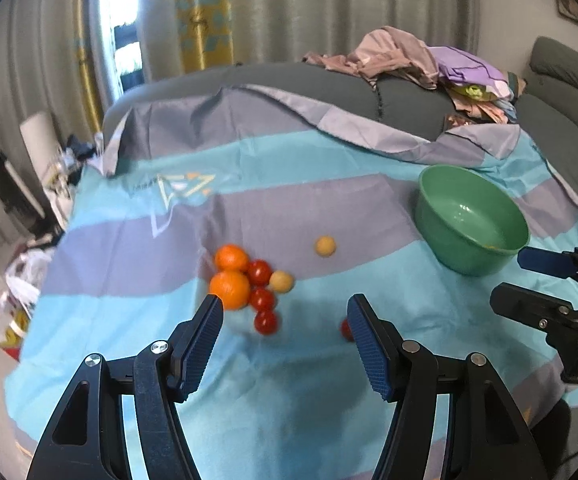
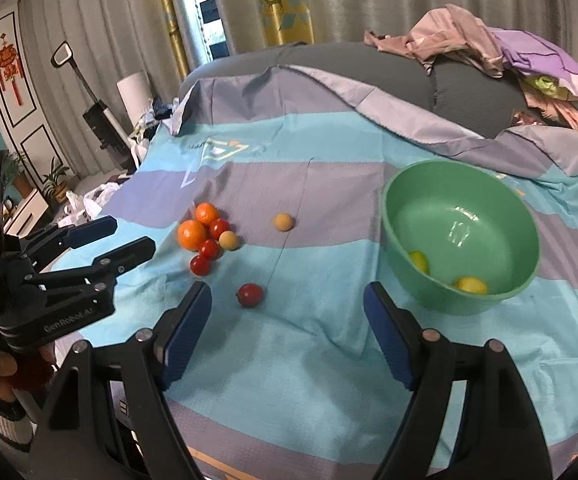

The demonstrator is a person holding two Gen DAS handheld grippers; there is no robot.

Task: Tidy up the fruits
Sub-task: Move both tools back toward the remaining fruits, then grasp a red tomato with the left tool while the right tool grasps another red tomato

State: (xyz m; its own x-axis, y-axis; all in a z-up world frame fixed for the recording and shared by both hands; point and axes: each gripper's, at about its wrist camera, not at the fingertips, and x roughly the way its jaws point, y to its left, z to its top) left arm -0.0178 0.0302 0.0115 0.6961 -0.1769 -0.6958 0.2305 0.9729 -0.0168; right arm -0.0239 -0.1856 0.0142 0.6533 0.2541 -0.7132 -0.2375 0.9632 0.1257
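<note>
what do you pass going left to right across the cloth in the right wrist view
left gripper → big orange citrus fruit → lone red cherry tomato → lone tan round fruit → green plastic bowl holding two yellow fruits

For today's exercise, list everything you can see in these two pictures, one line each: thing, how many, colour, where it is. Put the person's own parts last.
bowl: one, green, right on the cloth
lemons: two, yellow, inside the bowl
oranges: two, orange, in the cluster at left
red fruits: four; three in the cluster, one apart
tan fruits: two; one in the cluster, one apart
cloth: one, blue and grey striped, underneath everything
clothes pile: mixed colours, back right
left claw: black, blue pads, open
right claw: black, blue pads, open
</note>
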